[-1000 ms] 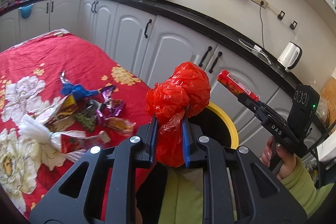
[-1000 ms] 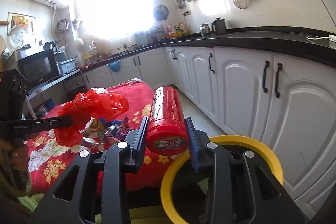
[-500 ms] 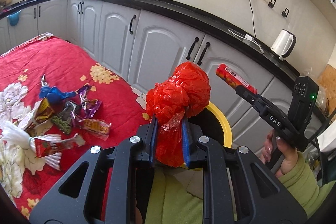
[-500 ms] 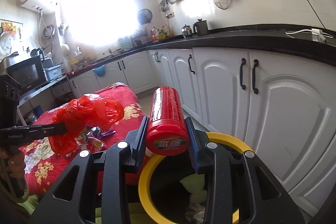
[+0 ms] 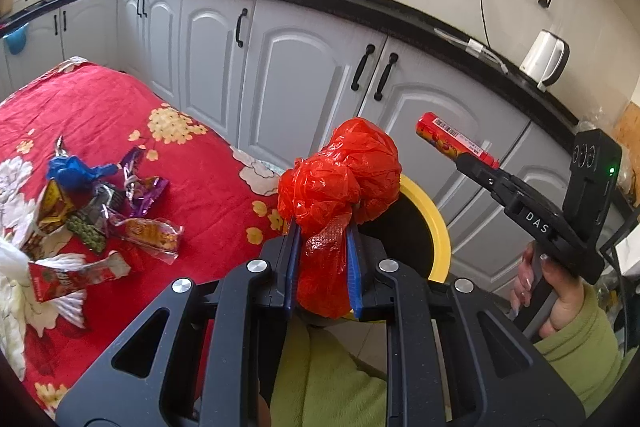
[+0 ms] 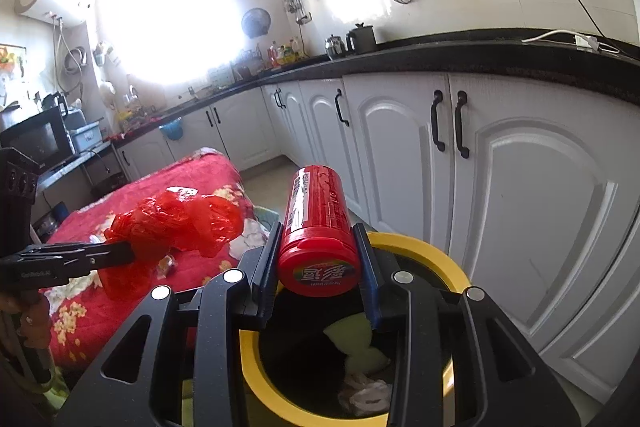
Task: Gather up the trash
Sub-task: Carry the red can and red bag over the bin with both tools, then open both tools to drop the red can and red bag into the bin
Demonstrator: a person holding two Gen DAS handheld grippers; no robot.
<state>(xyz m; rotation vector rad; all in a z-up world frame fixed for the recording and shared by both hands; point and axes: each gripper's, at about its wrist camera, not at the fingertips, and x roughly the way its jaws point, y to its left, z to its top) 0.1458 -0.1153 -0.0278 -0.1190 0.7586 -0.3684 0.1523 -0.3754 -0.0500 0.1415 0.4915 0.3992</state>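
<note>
1. Red plastic bag, crumpled into a ball, is pinched by its neck between the blue pads of the left gripper, jaws pressed close on it. The gripper tilts downward, and the bag hangs at the near rim of the bin, beside the table's corner.
2. Right gripper clamps a red tube by its sides, cap end toward the camera, jaws narrowly spread around it. It slopes gently down, with the tube above the bin's yellow-rimmed opening.
3. A hand in a green sleeve grips the right gripper's handle from below.
4. Snack wrappers lie scattered near the left edge of the red flowered tablecloth.
5. Crumpled paper lies inside the bin.
</note>
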